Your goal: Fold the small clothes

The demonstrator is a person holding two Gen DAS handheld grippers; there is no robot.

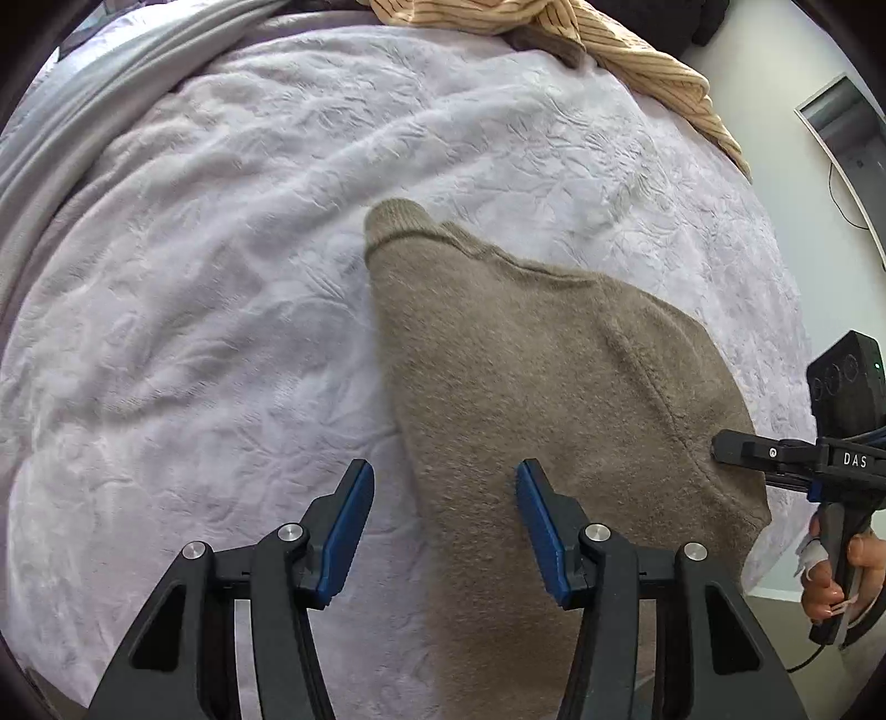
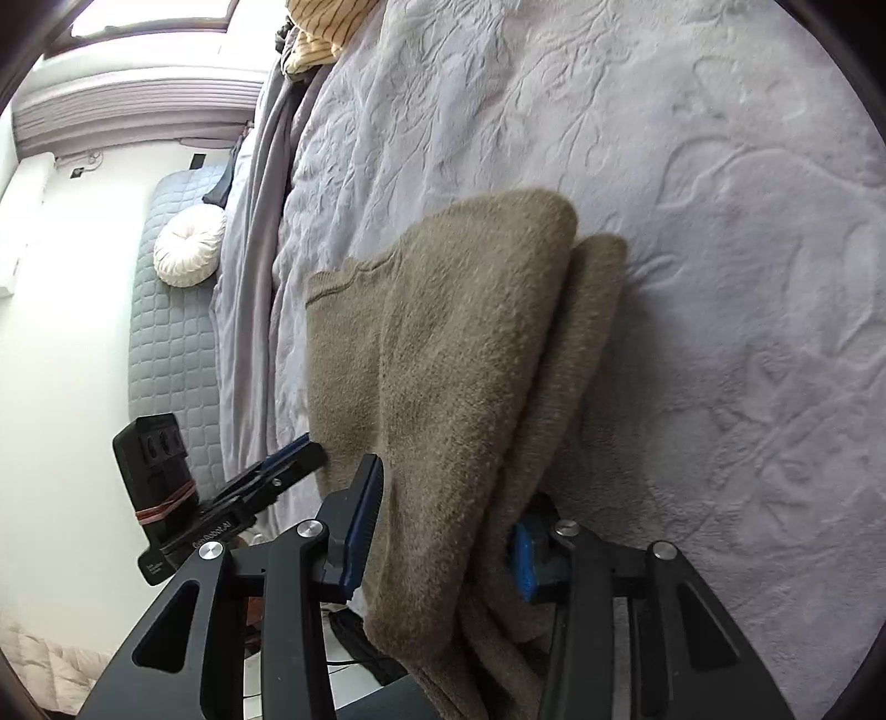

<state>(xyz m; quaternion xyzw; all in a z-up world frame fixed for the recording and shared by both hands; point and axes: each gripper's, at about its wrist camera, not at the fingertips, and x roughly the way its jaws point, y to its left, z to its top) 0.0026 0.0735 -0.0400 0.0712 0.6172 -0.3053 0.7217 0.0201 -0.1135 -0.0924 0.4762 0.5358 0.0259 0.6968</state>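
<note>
Sweater (image 1: 531, 376), taupe and fuzzy, lay folded on the pale embossed bedspread (image 1: 221, 288), its ribbed collar toward the middle of the bed and its lower end hanging over the bed's edge. Left gripper (image 1: 443, 531) hovered above that near edge, blue-padded fingers (image 1: 346, 531) spread apart, one over the bedspread, one over the knit, pinching nothing. Right gripper (image 2: 443, 526) straddled the folded layers at the edge, fingers (image 2: 362, 526) partly open around the bunched cloth; whether the pads pressed it I couldn't tell. A striped tan garment (image 1: 637, 50) sat at the far side.
</note>
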